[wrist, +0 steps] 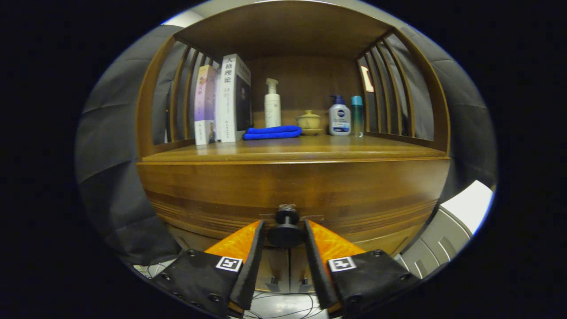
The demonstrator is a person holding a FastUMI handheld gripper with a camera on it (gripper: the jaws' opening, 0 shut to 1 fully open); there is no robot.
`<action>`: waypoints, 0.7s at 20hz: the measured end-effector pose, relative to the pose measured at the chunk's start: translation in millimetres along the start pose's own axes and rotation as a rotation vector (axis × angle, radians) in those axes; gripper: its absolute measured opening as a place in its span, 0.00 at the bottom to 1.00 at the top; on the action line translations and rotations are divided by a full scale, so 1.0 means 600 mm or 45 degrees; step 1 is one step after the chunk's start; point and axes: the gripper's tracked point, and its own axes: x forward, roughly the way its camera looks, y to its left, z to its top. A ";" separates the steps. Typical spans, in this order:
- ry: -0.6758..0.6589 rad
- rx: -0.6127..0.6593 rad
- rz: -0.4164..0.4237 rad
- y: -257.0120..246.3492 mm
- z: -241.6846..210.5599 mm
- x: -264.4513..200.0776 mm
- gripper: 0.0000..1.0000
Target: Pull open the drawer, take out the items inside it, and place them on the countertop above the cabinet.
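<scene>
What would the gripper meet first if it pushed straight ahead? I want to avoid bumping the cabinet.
The drawer knob, already between the fingers of the gripper, which seem to touch it; right behind sits the closed drawer front.

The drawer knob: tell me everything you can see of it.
The drawer knob is a dark, round knob with a narrower neck, on a small plate at the middle of the wooden drawer front. It juts toward the camera and sits between the fingers of the gripper, which close on its two sides. The drawer looks shut.
</scene>
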 end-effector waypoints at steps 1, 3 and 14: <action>0.002 0.010 -0.002 -0.007 -0.001 -0.001 0.53; 0.006 -0.001 0.012 -0.004 0.000 0.001 0.42; 0.016 -0.055 0.044 -0.011 -0.015 -0.056 0.37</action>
